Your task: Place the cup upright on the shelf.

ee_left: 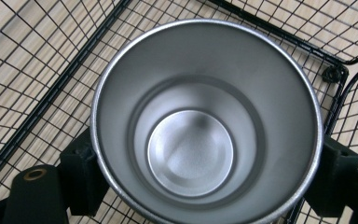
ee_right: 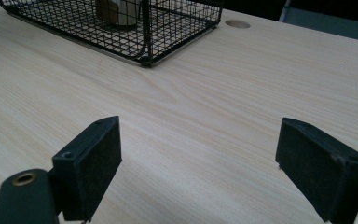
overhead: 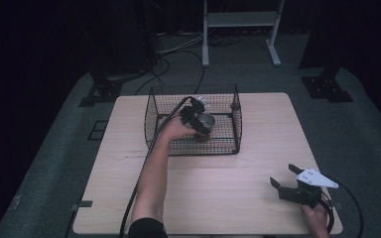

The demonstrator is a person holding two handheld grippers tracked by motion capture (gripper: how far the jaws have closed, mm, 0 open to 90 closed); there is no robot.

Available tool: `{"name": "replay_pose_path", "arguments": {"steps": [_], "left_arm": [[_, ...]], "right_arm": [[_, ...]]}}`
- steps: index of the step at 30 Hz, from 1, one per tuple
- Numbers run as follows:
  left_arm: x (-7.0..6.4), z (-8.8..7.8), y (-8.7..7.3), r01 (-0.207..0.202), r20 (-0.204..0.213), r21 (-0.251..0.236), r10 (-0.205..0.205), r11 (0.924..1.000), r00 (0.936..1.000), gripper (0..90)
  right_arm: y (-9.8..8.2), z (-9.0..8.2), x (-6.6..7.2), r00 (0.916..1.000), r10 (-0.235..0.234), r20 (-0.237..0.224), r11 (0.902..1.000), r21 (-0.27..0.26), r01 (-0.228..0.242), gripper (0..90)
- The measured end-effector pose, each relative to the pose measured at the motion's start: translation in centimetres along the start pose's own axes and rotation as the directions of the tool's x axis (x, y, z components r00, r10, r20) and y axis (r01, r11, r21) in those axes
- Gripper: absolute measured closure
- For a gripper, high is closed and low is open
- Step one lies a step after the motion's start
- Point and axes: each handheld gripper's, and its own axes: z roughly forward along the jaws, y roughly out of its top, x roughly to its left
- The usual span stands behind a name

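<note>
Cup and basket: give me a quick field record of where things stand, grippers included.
cup: steel, upright, empty, inside the basket
basket: black wire, on the table's far half
left gripper: in the basket, jaws on either side of the cup at its rim
right gripper: open, empty, over bare table at its near right corner

A light wood-grain desk (overhead: 258, 198) stands on grey carpet (overhead: 372, 148) in a dim room, its surroundings falling to black at 9 and 3 o'clock. At 12 o'clock stands a white metal frame (overhead: 240, 22) (two legs, one crossbar), with dark cables (overhead: 178, 54) trailing across the floor; black stand bases (overhead: 327, 87) sit at 10 and 2 o'clock.
</note>
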Motion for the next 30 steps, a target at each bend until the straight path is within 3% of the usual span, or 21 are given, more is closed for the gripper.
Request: {"name": "replay_pose_path", "arguments": {"steps": [5, 30], "left_arm": [[0.0, 0.1, -0.4, -0.009, -0.009, 0.037, 0.009, 0.9993, 0.9999, 15.4], [-0.3, -0.9, -0.2, 0.001, -0.006, -0.01, -0.002, 1.0, 1.0, 7.2]], "right_arm": [[0.0, 0.0, 0.0, 1.0, 0.001, -0.001, 1.0, -0.001, -0.001, 13.5], [0.0, 0.0, 0.0, 1.0, 0.002, -0.001, 1.0, 0.001, -0.002, 13.5]]}}
